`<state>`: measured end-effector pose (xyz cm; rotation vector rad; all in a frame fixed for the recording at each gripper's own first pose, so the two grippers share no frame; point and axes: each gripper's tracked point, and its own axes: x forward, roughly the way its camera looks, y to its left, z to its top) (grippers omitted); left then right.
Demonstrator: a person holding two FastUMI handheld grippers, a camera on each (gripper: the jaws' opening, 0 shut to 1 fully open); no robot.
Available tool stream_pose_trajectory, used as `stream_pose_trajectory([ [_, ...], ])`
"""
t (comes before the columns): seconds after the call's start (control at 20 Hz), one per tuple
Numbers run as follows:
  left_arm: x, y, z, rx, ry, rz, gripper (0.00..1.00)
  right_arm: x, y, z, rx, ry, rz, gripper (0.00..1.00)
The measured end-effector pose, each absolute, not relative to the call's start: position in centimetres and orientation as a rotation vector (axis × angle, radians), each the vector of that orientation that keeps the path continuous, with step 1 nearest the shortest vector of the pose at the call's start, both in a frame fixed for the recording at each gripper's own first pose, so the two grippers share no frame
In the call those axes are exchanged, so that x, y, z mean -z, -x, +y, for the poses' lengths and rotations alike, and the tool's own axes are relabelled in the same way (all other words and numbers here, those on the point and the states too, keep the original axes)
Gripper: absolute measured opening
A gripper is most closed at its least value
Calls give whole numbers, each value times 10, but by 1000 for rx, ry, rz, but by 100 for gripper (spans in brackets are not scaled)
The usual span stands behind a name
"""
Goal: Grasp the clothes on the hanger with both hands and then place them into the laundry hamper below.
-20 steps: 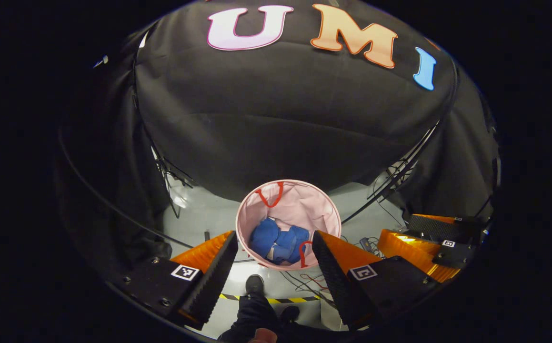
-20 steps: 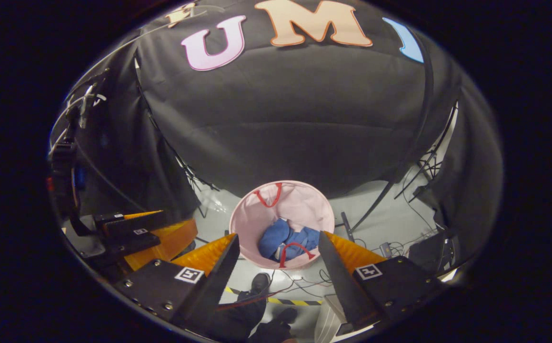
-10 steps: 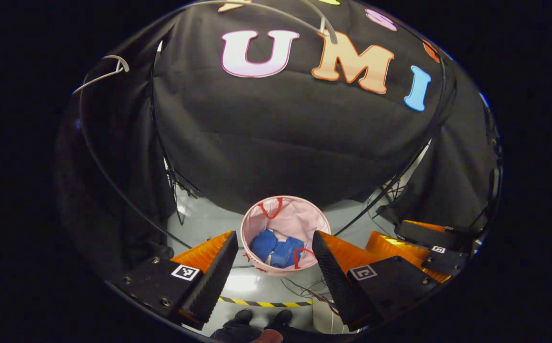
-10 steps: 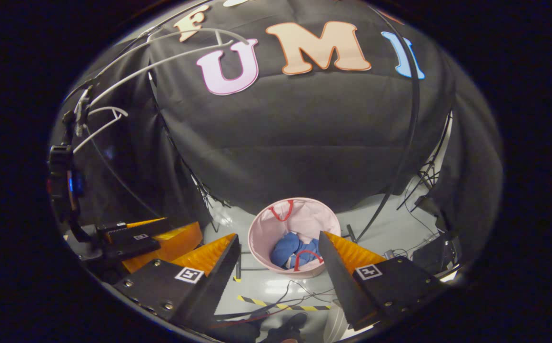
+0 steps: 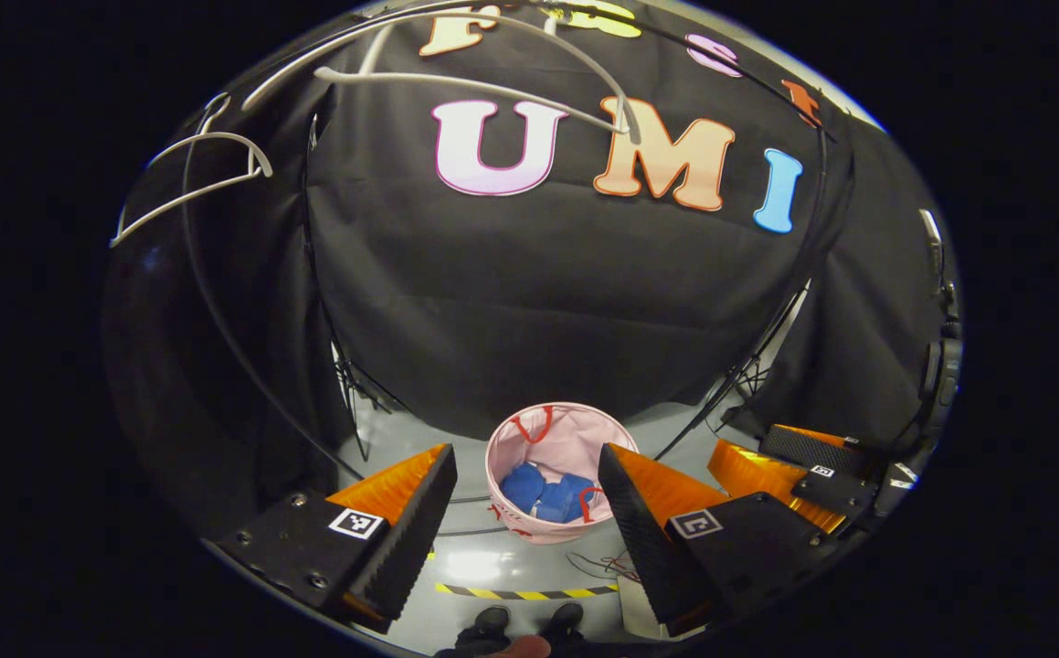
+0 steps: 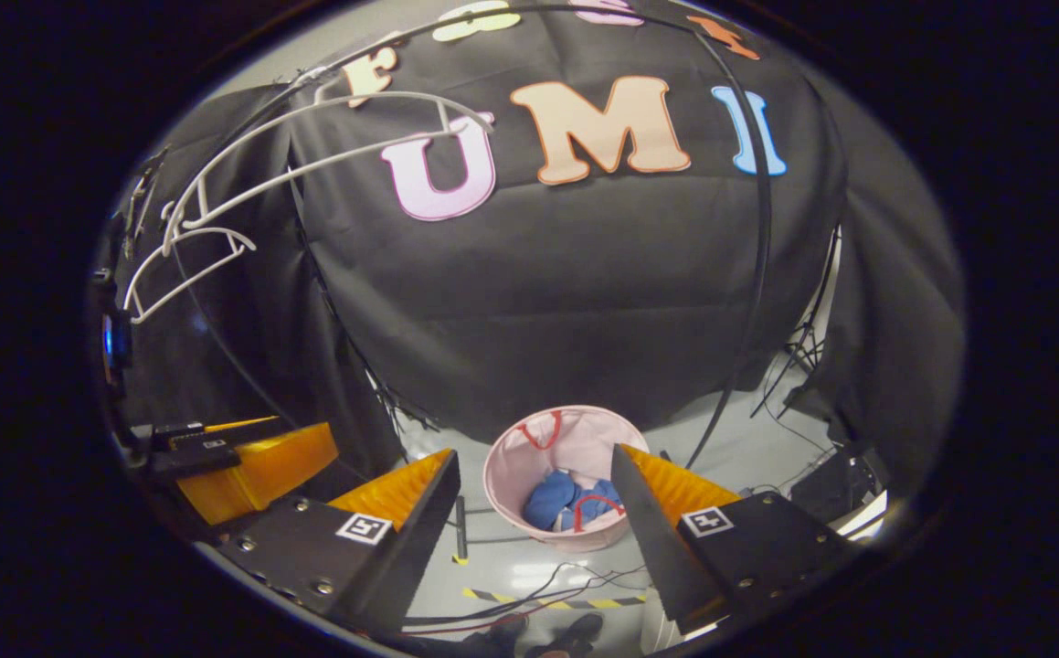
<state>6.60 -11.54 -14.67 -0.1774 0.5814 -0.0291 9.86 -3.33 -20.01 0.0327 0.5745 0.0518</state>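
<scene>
Down on the floor (image 5: 483, 567) sits the pink laundry hamper (image 5: 558, 437), with the blue clothes (image 5: 547, 495) bunched up inside it. Both the left tongs (image 5: 526, 530) and right tongs (image 6: 534, 539) are spread wide and holding nothing, up above it. White hangers (image 6: 310, 137) hang bare up top.

Round pink fabric laundry hamper (image 5: 558, 439) standing on the grey floor (image 5: 401, 439), just before the black cloth wall. Inside it, bunched blue clothes (image 5: 547, 493), toward the near side. High above, to the left, bare white plastic hangers (image 5: 483, 87). Nearer than the hamper, a yellow-and-black striped tape line (image 5: 520, 592) across the floor, loose cables (image 6: 575, 576) beside it.
</scene>
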Motion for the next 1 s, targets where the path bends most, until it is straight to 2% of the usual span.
stream_pose_trajectory([
  [0.3, 123, -52, -98, 39, 125, 487, 98, 168, -79, -13, -77, 38, 466, 99],
  [0.35, 119, -50, -94, 37, 115, 474, 95, 165, -75, -12, -76, 45, 458, 99],
  [0.4, 117, -48, -90, 33, 102, 464, 98, 163, -75, -12, -75, 50, 446, 99],
  [0.5, 108, -47, -83, 23, 90, 425, 95, 154, -75, -12, -67, 44, 413, 99],
  [0.55, 103, -49, -79, 17, 83, 399, 98, 149, -74, -10, -67, 36, 396, 99],
  [1.0, 58, -41, -61, 39, 81, 316, 98, 118, -56, -5, -61, 27, 339, 100],
])
